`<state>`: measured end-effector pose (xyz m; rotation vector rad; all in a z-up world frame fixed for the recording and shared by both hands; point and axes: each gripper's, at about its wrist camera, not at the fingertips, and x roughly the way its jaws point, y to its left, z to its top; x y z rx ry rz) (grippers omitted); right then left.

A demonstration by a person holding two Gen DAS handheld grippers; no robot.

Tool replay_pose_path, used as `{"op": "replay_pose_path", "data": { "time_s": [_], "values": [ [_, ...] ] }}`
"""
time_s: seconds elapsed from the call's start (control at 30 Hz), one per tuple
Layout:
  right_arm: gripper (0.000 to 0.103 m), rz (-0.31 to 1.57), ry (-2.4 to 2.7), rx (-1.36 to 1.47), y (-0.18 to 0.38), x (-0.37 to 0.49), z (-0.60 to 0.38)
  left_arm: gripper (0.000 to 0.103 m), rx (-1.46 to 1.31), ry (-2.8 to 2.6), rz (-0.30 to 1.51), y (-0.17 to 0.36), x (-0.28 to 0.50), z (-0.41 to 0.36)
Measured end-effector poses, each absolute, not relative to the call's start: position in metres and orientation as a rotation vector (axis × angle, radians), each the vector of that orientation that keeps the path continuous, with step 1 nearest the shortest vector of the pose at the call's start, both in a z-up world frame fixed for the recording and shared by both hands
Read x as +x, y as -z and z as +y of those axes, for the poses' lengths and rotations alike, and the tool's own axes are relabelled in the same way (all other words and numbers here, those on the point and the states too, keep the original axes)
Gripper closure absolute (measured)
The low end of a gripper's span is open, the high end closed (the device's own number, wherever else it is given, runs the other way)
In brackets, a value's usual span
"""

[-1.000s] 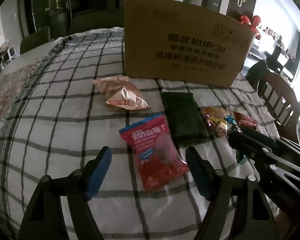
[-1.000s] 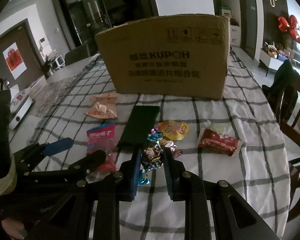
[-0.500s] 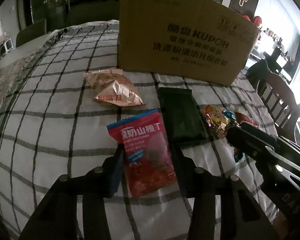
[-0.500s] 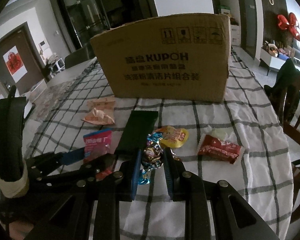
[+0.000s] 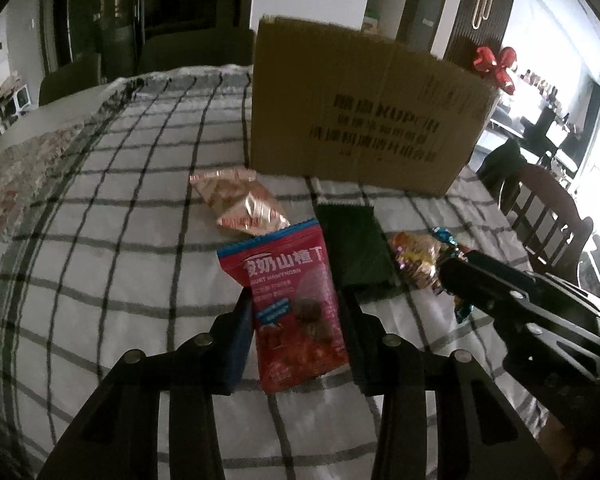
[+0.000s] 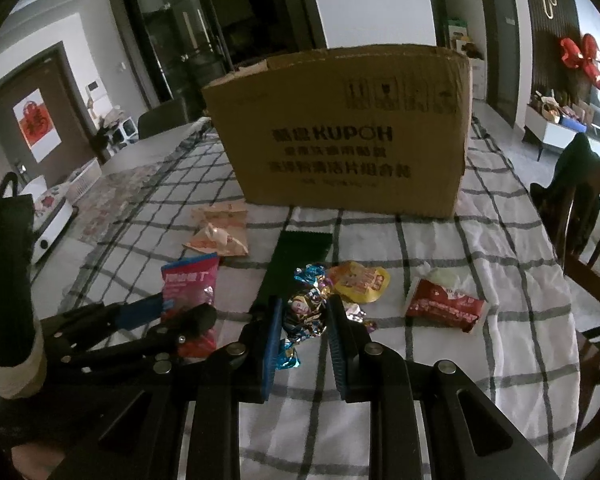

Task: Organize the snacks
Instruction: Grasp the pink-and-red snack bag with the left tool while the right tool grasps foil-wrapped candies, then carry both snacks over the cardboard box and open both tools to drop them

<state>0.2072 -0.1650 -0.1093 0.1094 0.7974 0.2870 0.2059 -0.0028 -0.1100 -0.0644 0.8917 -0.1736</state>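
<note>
My left gripper (image 5: 298, 304) is shut on a red and blue hawthorn snack bag (image 5: 290, 300) and holds it tilted up off the checked cloth. It also shows in the right wrist view (image 6: 190, 284). My right gripper (image 6: 304, 312) is shut on a cluster of shiny foil candies (image 6: 306, 308) just above the cloth. A large cardboard box (image 6: 340, 132) stands at the back of the table, its top open. A dark green packet (image 6: 296, 260), a pink foil snack (image 5: 240, 200), a yellow pouch (image 6: 360, 282) and a red packet (image 6: 444, 306) lie on the cloth.
The table has a white cloth with dark checks (image 5: 100, 240). A wooden chair (image 6: 588, 232) with dark clothing on it stands at the right edge. The right gripper's body (image 5: 520, 300) shows at the right of the left wrist view.
My left gripper closed on the hawthorn bag and lifted it off the cloth. My right gripper stayed shut on the candies and rose slightly.
</note>
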Motion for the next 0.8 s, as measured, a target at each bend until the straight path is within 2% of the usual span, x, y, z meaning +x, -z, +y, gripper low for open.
{"op": "replay_pose_path", "data": {
  "time_s": [0.8],
  "values": [
    [0.079,0.586,-0.251,0.141,0.021,0.227,-0.193,0.063,-0.005,0.254,0.59,0.001,0.234,-0.02]
  ]
}}
